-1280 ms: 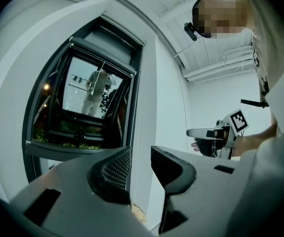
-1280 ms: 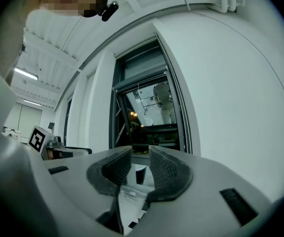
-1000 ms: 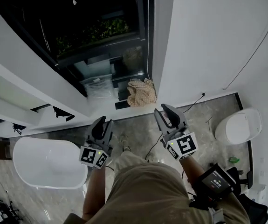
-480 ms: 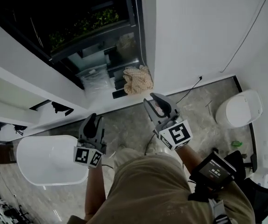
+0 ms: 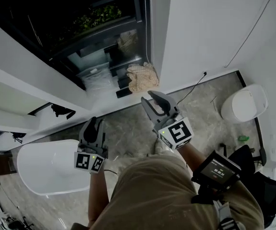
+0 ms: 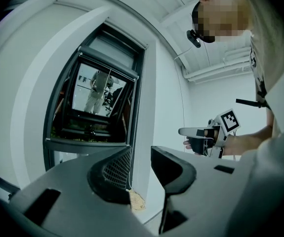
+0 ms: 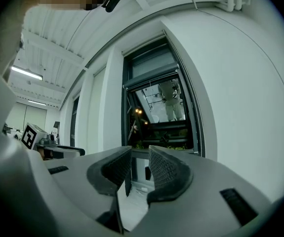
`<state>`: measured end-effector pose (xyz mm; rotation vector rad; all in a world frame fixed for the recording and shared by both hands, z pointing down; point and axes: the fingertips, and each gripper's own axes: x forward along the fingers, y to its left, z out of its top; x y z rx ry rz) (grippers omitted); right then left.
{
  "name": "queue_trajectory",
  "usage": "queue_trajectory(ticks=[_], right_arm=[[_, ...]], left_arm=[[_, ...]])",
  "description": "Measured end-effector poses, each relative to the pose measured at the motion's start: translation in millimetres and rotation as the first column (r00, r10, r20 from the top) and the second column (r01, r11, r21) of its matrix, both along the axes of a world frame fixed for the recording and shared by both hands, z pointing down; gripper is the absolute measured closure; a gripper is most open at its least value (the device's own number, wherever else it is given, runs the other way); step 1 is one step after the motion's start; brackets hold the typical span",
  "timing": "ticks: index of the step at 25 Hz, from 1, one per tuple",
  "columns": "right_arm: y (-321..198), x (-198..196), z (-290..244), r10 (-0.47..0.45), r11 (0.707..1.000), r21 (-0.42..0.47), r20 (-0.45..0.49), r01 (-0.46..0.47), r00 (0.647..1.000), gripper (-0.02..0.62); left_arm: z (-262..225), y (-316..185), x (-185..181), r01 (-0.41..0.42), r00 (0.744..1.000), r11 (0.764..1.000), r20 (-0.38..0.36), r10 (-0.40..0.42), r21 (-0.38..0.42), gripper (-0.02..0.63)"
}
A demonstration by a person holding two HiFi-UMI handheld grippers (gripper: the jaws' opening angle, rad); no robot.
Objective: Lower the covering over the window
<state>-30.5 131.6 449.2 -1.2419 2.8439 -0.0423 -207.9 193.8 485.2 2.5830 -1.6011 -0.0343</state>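
Left gripper and right gripper: jaws part-open, empty. Window upper left, glass bare; covering apparently up top. Advice: straddle the thin cord beside the frame, clamp squarely, pull steadily.

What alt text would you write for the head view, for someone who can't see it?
Seen from above, a person holds a left gripper and a right gripper, both open and empty, toward a dark window. A white bathtub lies at lower left, a toilet at right, and a crumpled cloth at the foot of the window.
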Motion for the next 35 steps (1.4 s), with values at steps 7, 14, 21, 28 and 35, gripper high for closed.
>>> queue_trajectory(ticks=[7, 14, 21, 28, 35], right_arm=[[6, -57, -3, 0.029, 1.000, 0.012, -0.010, -0.029, 1.000, 0.485], [21, -91, 4, 0.077, 0.997, -0.005, -0.071, -0.078, 0.995, 0.485], [43, -126, 10, 0.104, 0.994, -0.010, -0.150, -0.106, 0.983, 0.485], [63, -142, 0, 0.130, 0.991, 0.027, -0.119, -0.127, 0.984, 0.485], [71, -103, -4, 0.110, 0.991, 0.082, -0.098, -0.102, 0.989, 0.485]], left_arm=[[1, 2, -62, -0.023, 1.000, 1.000, -0.007, 0.023, -0.004, 0.492], [5, 15, -106, -0.052, 0.998, 0.999, -0.047, 0.052, -0.004, 0.492], [14, 24, -137, -0.098, 0.990, 0.995, -0.105, 0.098, 0.000, 0.492], [27, 34, -138, -0.150, 0.985, 0.989, -0.082, 0.149, -0.010, 0.492], [10, 45, -121, -0.029, 0.998, 1.000, -0.063, 0.029, 0.011, 0.492]])
